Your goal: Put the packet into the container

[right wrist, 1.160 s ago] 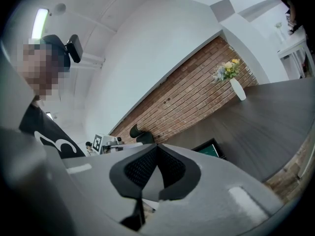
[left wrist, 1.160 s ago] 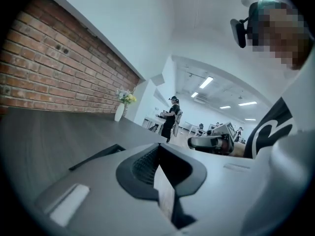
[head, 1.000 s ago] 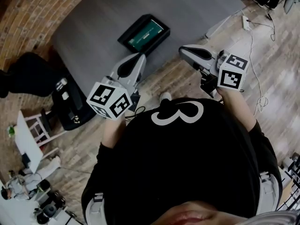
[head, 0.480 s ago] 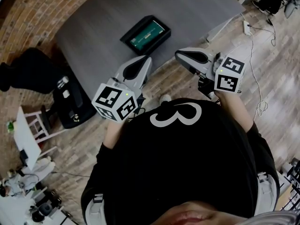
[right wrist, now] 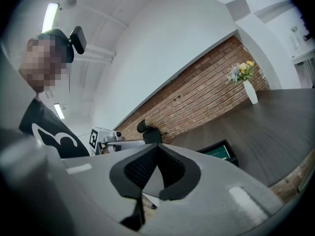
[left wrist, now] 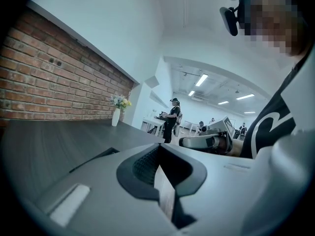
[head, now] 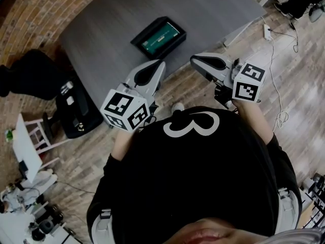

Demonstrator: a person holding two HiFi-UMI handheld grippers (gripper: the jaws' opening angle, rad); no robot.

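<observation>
grey table (head: 96,39), black container (head: 143,48), brick wall (head: 28,17)

A flower vase (right wrist: 251,94) stands on the grey table (head: 213,9).

Head view: my torso (head: 203,177) blocks the floor beneath me; both hands mostly hidden behind the marker cubes of left gripper (head: 160,65) and right gripper (head: 195,60); surface (head: 101,39) cut off by the top edge; print on the green packet (head: 157,37) in the container (head: 172,48) too small to read. Right gripper view: container's near end hidden behind my jaws' housing. Left gripper view: dark sliver (left wrist: 93,159) past the housing, cannot tell what; distant people (left wrist: 172,119) too small to make out.
</observation>
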